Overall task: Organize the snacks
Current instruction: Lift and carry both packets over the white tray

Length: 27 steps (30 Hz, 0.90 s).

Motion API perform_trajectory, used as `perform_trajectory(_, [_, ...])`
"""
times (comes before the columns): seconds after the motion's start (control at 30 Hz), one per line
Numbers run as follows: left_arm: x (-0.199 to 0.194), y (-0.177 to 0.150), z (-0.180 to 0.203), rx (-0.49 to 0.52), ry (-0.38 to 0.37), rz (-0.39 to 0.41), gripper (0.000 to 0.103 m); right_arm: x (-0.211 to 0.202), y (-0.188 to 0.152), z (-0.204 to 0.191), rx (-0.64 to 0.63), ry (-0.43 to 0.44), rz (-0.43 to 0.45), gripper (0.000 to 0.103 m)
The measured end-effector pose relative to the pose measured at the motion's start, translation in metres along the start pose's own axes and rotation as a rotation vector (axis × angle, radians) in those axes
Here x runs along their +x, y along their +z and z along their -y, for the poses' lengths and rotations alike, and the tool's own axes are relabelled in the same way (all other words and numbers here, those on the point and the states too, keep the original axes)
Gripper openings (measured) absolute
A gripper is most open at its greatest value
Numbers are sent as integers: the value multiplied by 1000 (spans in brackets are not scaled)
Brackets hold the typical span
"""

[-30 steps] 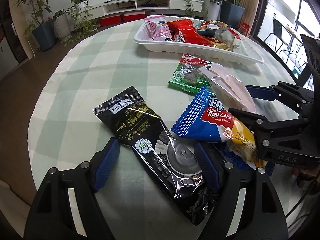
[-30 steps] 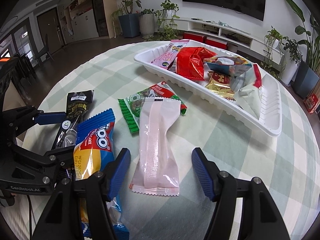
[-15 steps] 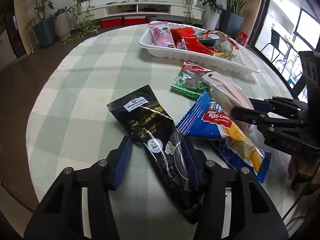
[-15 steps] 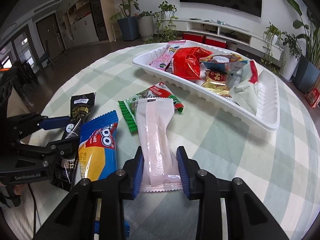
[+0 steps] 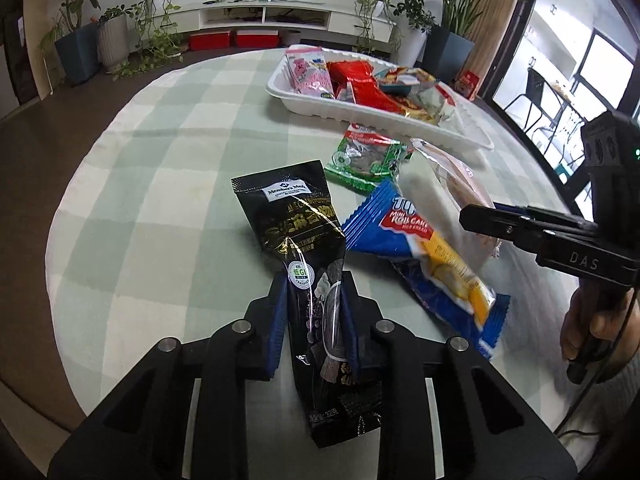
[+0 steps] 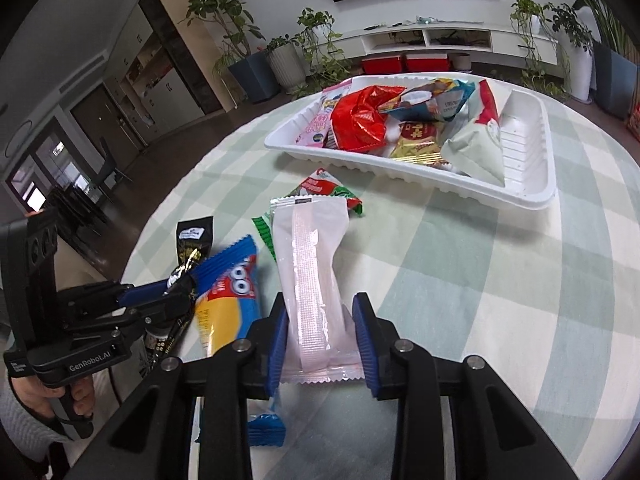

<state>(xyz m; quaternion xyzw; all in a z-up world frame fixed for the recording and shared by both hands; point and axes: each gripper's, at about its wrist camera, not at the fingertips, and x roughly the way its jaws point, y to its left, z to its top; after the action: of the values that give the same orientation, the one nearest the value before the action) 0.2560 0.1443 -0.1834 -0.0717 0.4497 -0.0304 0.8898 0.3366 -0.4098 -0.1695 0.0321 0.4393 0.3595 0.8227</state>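
Left tool [image 5: 314,312]: clenched on black packet [image 5: 304,248]. Right tool [image 6: 320,332]: grasping pink packet [image 6: 312,264]. Lift both clear, carry level to tray [image 6: 532,152].

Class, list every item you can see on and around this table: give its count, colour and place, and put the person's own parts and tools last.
Tray: one, white, far side of the table, holding several mixed snack packets.
Black packet: one, black with gold print, gripped at its lower half.
Pale pink packet: one, translucent pink, gripped near its lower end.
Blue roll cake packet: one, blue and yellow, between those two.
Green packet: one, green and red, just before the tray.
Tablecloth: one, green and white check.
Potted plants: several, green, along the far wall.
Left gripper: black, blue pads, closed on the black packet.
Right gripper: black, blue pads, closed on the pale pink packet.
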Motion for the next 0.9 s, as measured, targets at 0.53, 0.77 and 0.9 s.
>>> perform_trajectory(0.53, [-46,24,-9,-12,-14,83,22,-37,-2,9,106,61,79,34])
perform_trajectory(0.77, [-52,51,-1,25,-32,113,22,-50,19,14,107,42,117,34])
perform_trajectory(0.9, [-51,70,4,47,-37,123,22,-55,36,17,101,31,140,34])
